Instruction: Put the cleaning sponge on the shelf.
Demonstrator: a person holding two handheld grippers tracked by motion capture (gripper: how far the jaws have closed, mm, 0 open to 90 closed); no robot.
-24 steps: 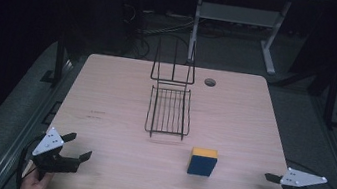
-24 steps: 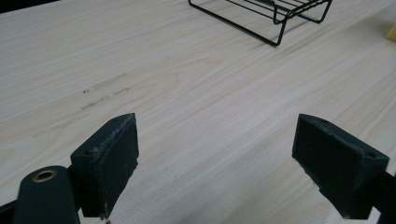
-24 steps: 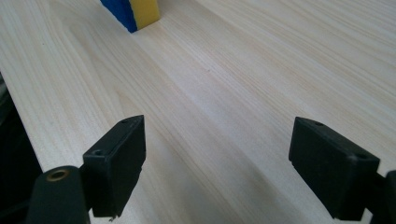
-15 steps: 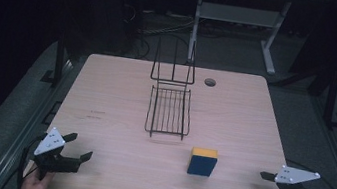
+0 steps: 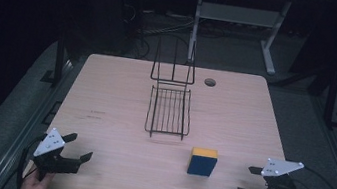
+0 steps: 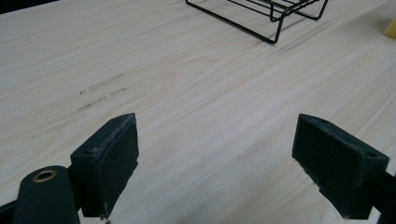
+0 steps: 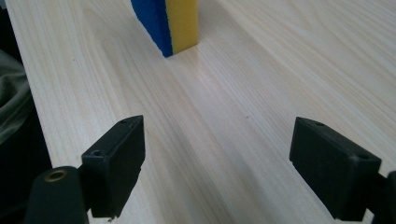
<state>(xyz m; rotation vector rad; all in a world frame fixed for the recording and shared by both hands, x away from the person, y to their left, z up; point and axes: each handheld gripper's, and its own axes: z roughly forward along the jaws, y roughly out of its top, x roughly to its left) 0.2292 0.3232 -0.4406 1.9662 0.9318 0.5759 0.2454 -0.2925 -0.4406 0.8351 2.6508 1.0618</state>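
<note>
Near the table's [image 5: 121,92] front edge, right of centre, the sponge [image 5: 202,161] stands on edge, just left of the right gripper [image 5: 255,182] and straight ahead of its wide, empty jaws. The left gripper [image 5: 74,150], also wide open, sits well apart.

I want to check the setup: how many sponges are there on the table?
1. The blue and yellow sponge stands on the table, just in front of the wire rack, nearer the right gripper. Nothing seems hidden behind the rack.
</note>
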